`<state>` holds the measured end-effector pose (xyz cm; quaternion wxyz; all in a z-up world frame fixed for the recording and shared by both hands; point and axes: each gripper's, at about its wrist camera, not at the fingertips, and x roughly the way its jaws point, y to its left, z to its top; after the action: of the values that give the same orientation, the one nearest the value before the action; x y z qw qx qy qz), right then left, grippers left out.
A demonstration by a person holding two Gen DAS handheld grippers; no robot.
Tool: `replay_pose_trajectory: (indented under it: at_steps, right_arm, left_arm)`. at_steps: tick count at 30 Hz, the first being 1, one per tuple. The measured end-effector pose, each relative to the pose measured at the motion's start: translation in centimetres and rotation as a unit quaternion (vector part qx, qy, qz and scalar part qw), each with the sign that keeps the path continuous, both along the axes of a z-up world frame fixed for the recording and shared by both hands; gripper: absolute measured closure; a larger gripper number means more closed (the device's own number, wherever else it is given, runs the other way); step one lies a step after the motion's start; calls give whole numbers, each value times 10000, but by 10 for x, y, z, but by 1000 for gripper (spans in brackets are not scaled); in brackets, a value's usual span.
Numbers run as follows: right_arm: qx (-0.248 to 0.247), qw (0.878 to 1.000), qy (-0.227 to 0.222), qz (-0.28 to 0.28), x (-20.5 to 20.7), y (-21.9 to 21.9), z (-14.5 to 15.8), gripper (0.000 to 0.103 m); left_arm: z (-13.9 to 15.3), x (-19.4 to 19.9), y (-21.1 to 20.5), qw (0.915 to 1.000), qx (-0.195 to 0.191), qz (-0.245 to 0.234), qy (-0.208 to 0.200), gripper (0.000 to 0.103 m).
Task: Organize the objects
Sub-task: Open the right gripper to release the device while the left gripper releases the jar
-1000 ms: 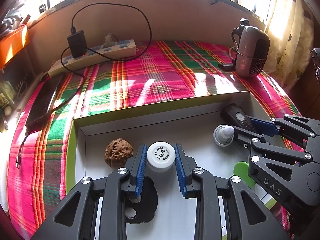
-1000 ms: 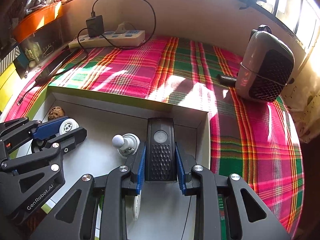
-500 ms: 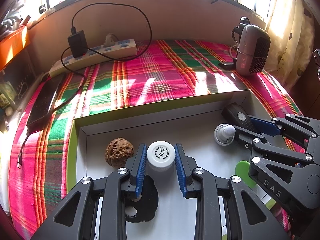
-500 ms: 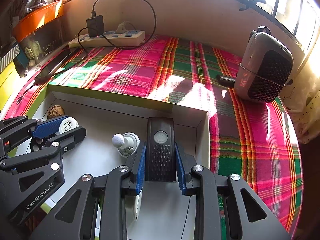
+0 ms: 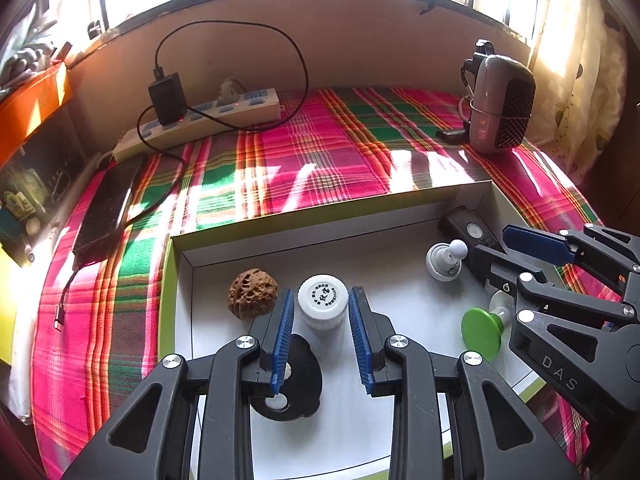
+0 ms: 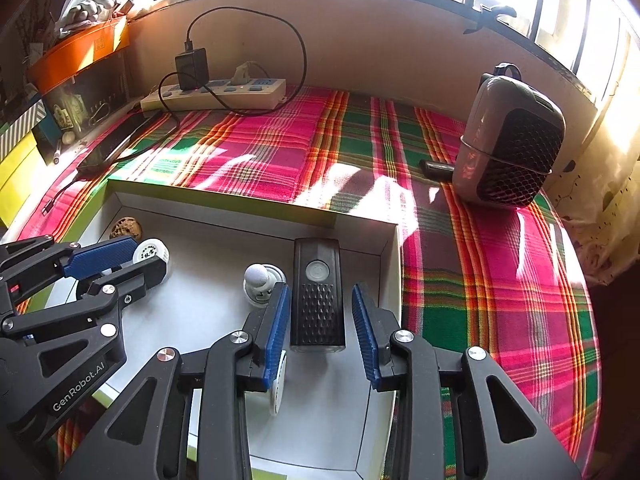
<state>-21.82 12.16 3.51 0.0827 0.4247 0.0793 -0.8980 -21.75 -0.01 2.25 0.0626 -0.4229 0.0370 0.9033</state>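
Right tool (image 6: 320,332) now opening, black remote (image 6: 318,300) between.

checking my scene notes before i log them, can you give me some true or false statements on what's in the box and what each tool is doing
1. The walnut lies in the white box. True.
2. The left tool is clamped tight on the white bottle. False: its pads stand clear on both sides.
3. The black remote lies between the right tool pads, which are opening. True.
4. The green-capped piece sits out on the plaid cloth. False: it is inside the box.
5. The grey speaker is in the box. False: it stands on the cloth.
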Motion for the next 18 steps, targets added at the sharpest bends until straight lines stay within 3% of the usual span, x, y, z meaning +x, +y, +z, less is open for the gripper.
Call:
replay_pose_trajectory:
  at_steps: [6, 11, 14, 18]
  right_arm:
    - [-202, 9997, 132, -104, 18, 8, 10, 69]
    - [-354, 9989, 282, -153, 37, 14, 19, 69]
    - [-409, 9984, 334, -219, 47, 18, 22, 69]
    - [-456, 9978, 399, -262, 61, 21, 25, 69]
  left_arm:
    - [14, 20, 3, 9988, -311, 84, 359, 76]
    - [28, 41, 6, 9918, -866, 338, 881, 76]
    - [34, 54, 7, 9836, -1263, 525, 1176, 76]
    - [42, 71, 14, 9614, -2001, 749, 1734, 76]
